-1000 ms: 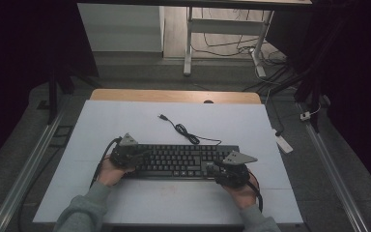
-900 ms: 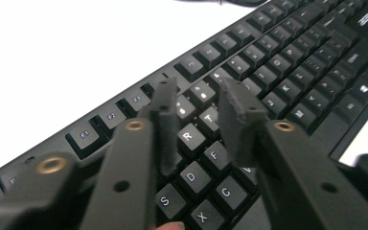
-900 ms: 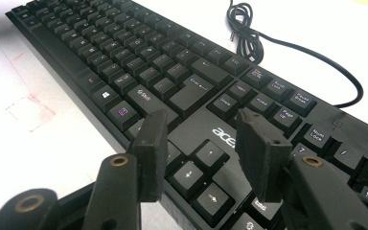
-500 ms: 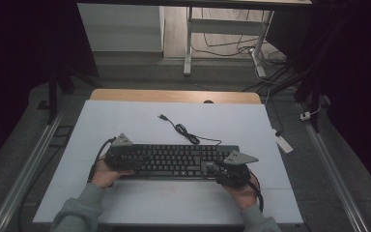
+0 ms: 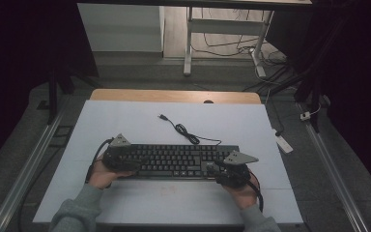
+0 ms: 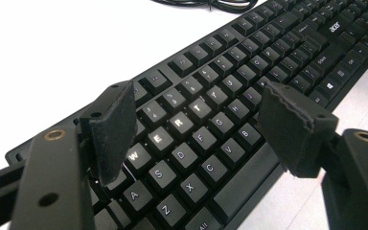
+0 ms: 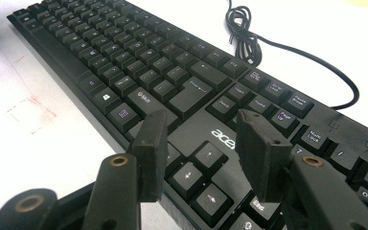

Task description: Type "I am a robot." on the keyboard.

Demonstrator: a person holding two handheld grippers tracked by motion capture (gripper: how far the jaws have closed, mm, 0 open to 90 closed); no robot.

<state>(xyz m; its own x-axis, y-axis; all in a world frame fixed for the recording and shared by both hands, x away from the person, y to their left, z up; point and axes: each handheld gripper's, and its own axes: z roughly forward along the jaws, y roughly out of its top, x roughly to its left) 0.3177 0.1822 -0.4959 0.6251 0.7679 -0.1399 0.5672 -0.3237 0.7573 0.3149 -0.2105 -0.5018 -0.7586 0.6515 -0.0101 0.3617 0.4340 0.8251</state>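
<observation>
The left gripper (image 5: 125, 162) has just been opening, jaws released over the black plastic keyboard (image 5: 178, 159); the right gripper (image 5: 222, 170) is staying spread, grasping nothing.

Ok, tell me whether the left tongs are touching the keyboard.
Cannot tell. In the left gripper view the left tongs stand open over the keyboard, but no contact or gap shows plainly.

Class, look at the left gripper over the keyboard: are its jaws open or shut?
Open. The left gripper has just been opening; its pads stand wide apart above the keyboard, with letter keys showing between them, gripping nothing.
</observation>
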